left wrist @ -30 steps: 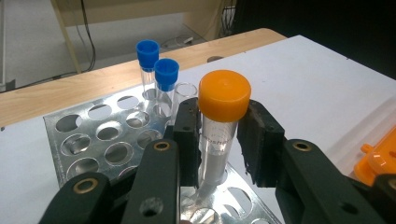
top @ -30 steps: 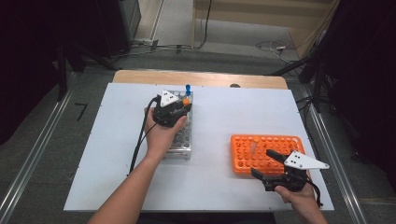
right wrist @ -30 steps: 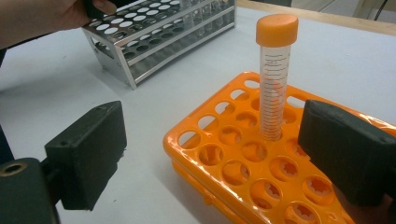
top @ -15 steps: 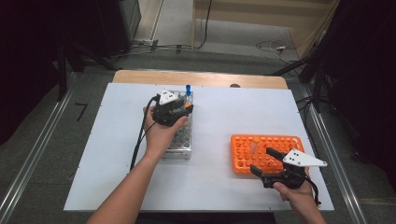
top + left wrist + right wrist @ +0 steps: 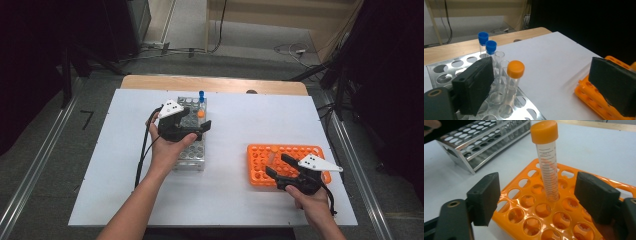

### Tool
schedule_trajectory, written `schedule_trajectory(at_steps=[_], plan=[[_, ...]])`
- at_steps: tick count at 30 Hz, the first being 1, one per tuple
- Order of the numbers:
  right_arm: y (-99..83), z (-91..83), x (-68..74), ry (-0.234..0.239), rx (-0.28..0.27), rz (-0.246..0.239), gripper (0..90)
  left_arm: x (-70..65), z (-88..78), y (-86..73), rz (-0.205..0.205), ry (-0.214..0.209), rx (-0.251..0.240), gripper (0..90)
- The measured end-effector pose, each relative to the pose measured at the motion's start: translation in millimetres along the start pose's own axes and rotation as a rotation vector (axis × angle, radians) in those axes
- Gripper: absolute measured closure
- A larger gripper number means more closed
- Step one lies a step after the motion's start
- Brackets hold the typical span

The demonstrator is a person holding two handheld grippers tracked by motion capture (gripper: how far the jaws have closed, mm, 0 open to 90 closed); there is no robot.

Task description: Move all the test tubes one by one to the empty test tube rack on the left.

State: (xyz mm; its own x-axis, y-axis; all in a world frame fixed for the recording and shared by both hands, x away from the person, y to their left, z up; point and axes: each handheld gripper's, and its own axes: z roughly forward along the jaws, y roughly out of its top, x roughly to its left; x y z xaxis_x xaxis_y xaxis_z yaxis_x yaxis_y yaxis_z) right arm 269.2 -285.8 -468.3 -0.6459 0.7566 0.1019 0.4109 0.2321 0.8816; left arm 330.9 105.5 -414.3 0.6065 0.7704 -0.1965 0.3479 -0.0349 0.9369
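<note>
A: We see our left gripper point(image 5: 201, 126) over the perforated steel tube rack point(image 5: 192, 156), jaws wide after just opening, nothing between them; the clear orange-capped tube point(image 5: 513, 80) stands beside its pad.

B: Our right gripper point(image 5: 544, 197) has been closing, pads still clear of the tall graduated orange-capped tube point(image 5: 547, 167) standing in the orange plastic rack point(image 5: 529, 225).

A: From the high view that tube is hard to make out; the blue-capped tubes point(image 5: 487, 46) show in the left gripper view.
</note>
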Motion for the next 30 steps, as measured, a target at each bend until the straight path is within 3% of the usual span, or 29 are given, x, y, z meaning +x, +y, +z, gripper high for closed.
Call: schedule_trajectory(at_steps=[10, 17, 26, 30], plan=[[-4.2, 15.6, 1.1, -0.049, 0.015, 0.037, 36.9, -15.0, -31.3, -17.5, 0.014, -0.044, -0.008, 0.0], [-6.2, 21.4, 3.0, -0.101, 0.005, 0.024, 50.3, -28.2, -45.4, -32.0, 0.029, -0.062, 0.005, 0.0], [-9.9, 25.5, 2.9, -0.158, 0.012, 0.013, 70.7, -46.1, -46.4, -43.7, 0.047, -0.098, 0.038, 0.0], [-10.7, 23.8, 0.6, -0.144, -0.001, 0.012, 72.9, -49.4, -45.4, -44.0, 0.043, -0.1, 0.033, 0.0]])
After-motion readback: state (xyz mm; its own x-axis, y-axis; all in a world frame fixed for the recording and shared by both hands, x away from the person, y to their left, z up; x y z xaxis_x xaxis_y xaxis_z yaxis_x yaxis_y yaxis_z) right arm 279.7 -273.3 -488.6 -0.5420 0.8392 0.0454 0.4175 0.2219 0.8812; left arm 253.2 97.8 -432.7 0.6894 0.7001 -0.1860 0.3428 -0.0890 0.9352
